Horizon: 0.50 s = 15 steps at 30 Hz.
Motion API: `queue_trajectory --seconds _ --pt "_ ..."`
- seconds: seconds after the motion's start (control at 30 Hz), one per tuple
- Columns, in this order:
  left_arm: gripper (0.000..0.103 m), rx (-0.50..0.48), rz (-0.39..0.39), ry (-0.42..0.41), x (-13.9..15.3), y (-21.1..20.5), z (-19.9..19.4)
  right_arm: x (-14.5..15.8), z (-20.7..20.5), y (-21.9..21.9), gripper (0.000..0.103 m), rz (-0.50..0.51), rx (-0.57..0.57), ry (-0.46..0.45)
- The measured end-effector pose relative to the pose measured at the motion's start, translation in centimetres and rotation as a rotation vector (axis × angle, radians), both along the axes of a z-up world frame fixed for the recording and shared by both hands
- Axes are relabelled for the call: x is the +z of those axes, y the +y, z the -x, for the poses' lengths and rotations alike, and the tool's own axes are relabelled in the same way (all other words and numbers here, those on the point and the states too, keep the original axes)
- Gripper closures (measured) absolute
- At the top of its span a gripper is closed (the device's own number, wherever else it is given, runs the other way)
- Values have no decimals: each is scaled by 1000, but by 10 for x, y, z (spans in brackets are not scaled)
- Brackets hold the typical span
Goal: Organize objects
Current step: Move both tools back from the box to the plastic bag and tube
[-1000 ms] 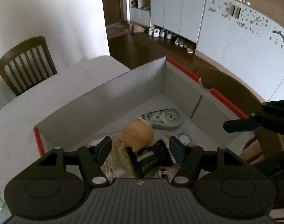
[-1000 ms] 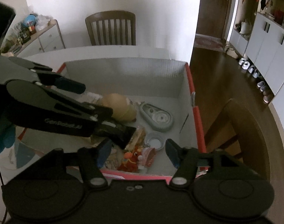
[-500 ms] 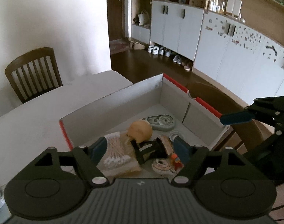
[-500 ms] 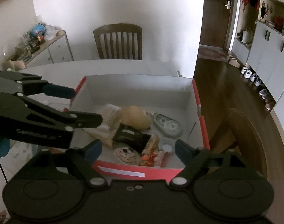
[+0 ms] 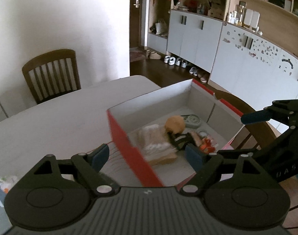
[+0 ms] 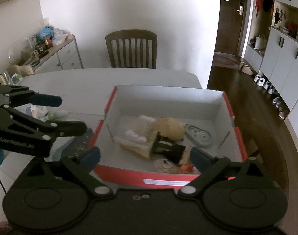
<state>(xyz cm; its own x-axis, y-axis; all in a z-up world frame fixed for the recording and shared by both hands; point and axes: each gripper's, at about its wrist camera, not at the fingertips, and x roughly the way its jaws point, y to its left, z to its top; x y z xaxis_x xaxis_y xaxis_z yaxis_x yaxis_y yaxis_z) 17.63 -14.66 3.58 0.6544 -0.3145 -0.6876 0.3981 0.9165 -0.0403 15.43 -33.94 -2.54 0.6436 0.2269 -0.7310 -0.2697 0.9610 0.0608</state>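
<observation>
A red cardboard box [image 6: 164,180] with a white inside stands on the white table [image 6: 109,78]. In it lie a tan round object [image 6: 171,127], a black item [image 6: 168,148], a bag of cotton swabs [image 6: 135,139], a grey tape dispenser [image 6: 198,135] and small orange toys [image 6: 186,167]. The box also shows in the left wrist view [image 5: 127,146]. My left gripper [image 5: 147,155] is open and empty over the box's left wall. My right gripper [image 6: 145,156] is open and empty above the box's near wall.
A wooden chair [image 6: 131,48] stands at the table's far side and another [image 6: 270,146] to the right of the box. Small packets [image 6: 41,111] lie on the table left of the box. A cluttered sideboard [image 6: 51,54] stands at the back left.
Both grippers have pulled back and up from the box, the left one also shifting left over the box's side wall. The black item stays in the box.
</observation>
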Motion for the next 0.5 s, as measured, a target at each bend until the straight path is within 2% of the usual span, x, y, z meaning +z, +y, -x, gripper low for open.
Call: queue_trajectory --seconds 0.2,0.27,0.3,0.33,0.5 --pt "18 35 20 12 -5 51 7 0 2 39 2 2 -12 3" --pt "13 52 27 13 -7 68 9 0 0 53 2 0 -15 9" --pt "5 60 32 13 -8 77 9 -1 -1 60 2 -1 -19 12" --pt "1 67 37 10 -8 86 10 -2 -2 67 2 1 -24 16" --pt "1 84 52 17 -15 124 11 -8 -10 104 2 9 -45 36"
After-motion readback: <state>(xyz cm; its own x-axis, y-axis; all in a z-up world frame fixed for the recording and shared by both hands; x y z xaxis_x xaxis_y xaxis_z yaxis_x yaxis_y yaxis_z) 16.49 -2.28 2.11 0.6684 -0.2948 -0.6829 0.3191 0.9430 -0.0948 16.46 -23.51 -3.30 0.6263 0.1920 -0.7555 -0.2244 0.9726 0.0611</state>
